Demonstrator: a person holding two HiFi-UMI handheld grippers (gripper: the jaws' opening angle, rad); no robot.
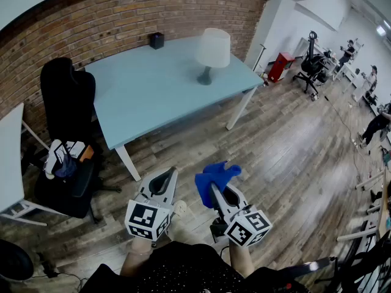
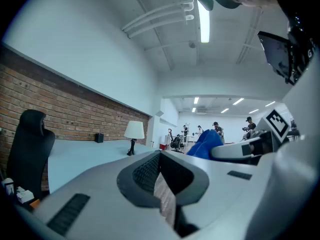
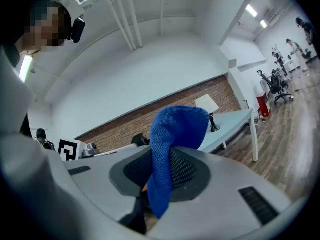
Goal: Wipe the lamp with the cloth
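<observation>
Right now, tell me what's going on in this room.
A person holds a two-jaw gripper in each hand and stands on the wood floor, short of the pale blue table. The right gripper is shut on a bright blue cloth, which sticks up from its jaws. The left gripper is shut with nothing in it. The white-shaded lamp stands on the table, untouched; wiping has not begun.

Bright, even light from ceiling tubes, strong fisheye bending, dark vignetted corners, soft shadows
</observation>
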